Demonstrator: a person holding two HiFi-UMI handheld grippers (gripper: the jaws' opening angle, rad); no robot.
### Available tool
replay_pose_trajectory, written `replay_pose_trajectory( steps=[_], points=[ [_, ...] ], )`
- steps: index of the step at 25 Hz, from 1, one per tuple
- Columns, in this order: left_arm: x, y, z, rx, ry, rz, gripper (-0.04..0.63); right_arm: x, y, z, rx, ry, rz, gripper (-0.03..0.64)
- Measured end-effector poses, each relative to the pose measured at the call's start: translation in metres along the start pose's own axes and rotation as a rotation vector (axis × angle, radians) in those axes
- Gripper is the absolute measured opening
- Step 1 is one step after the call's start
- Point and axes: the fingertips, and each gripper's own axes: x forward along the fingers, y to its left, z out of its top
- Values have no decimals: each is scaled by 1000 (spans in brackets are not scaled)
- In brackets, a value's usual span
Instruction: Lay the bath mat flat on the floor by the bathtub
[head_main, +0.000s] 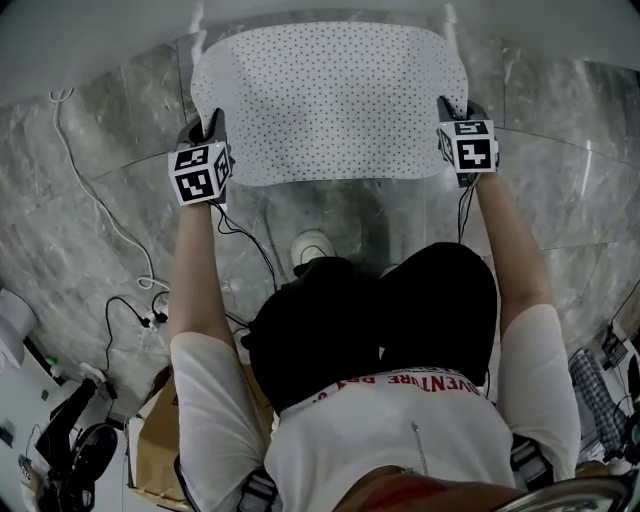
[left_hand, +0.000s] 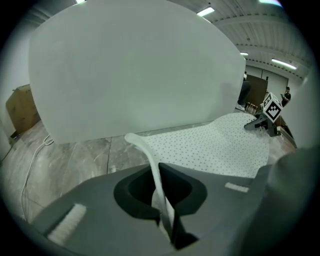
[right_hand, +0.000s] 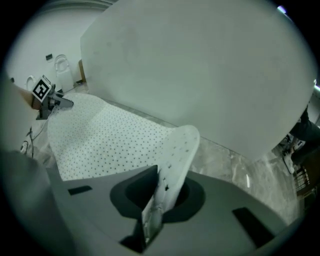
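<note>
Grey veined marble-tile floor (head_main: 90, 230) fills most of the head view. The broad smooth white bathtub wall (left_hand: 135, 70) rises just beyond it and takes up most of both gripper views. At the foot of that wall is the white bath mat with small dark dots (head_main: 330, 100), a wide rounded sheet spread over the floor, its far edge close against the tub. Its two near corners are lifted off the tiles and curl upward.

The person in a white shirt and black trousers (head_main: 370, 310) reaches forward with both bare forearms.

The left gripper (head_main: 213, 128) has its jaws closed on the mat's near left corner, and a thin curved flap of mat stands up out of them. The right gripper (head_main: 449, 112) is clamped likewise on the near right corner, where the dotted edge folds upward between the pads. Each gripper shows small at the far end of the mat in the other's view.

A brown cardboard box (head_main: 160, 440) sits behind the person's left side. A thin white cable (head_main: 100, 205) snakes across the tiles to the left
</note>
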Motion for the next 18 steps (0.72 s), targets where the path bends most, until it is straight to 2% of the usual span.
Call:
replay_pose_trajectory(
  steps=[5, 6, 7, 8, 11, 15, 18],
  points=[
    [14, 21, -31, -71, 79, 40, 27, 17, -17, -25, 12, 48, -27, 30],
    [16, 24, -37, -89, 96, 48, 93, 19, -19, -28, 21, 51, -31, 82],
    [18, 27, -42, -111, 105, 57, 222, 21, -20, -30, 33, 55, -33, 134],
    [19, 30, -46, -137, 108, 70, 292, 22, -21, -33, 46, 60, -35, 173],
    [15, 41, -52, -184, 83, 145, 417, 21, -31, -42, 81, 70, -86, 247],
    [4, 55, -47, -192, 42, 234, 472, 9, -51, -43, 101, 39, -183, 278],
    [-2, 50, -36, -222, 22, 214, 470, 4, -48, -36, 123, 21, -167, 278]
  ],
)
